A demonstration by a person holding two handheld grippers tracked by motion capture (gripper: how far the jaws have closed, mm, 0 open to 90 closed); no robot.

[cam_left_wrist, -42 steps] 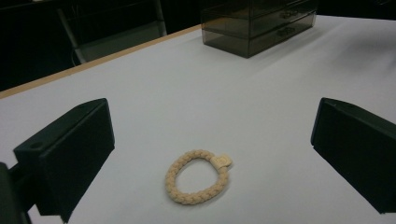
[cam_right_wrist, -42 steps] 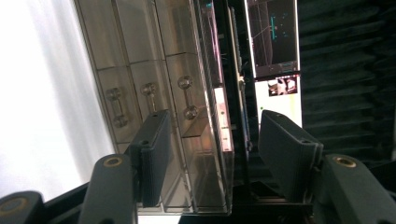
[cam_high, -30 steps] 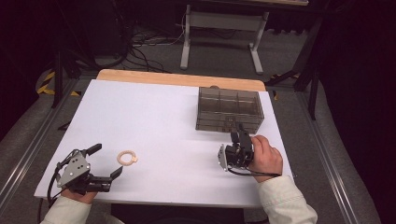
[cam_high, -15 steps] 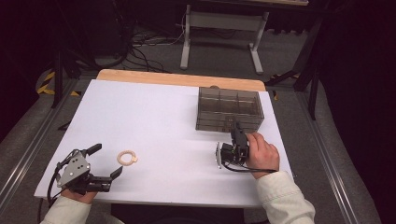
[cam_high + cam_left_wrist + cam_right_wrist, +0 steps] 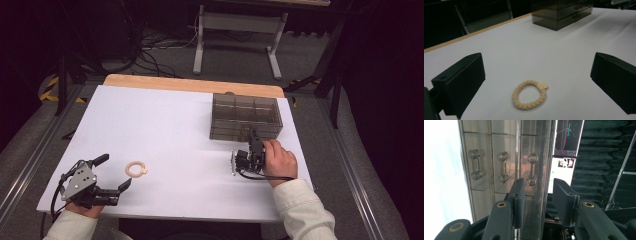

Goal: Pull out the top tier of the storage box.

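Right hand-held gripper (image 5: 536, 195): my jaws have just been closing, half shut by a see-through knob handle (image 5: 531, 168), to pull a drawer.
Box: smoky clear plastic drawer box (image 5: 245, 117) at the white surface (image 5: 165, 120) back.
Left hand-held gripper (image 5: 536, 82): wide open, empty, waiting.
Ring: cream braided hair ring (image 5: 529, 94) lies between my left jaws, untouched.

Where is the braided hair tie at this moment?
In the high view, the braided hair tie lies on the white table, front left, just ahead of the left gripper.

One braided hair tie (image 5: 136, 169), cream-coloured, lies on the white table (image 5: 165, 130). One smoked-plastic drawer box (image 5: 246, 116) stands on it; three clear drawer handles (image 5: 503, 167) are countable in the right gripper view. Two handheld grippers are present: left gripper (image 5: 111, 173) and right gripper (image 5: 253, 142).
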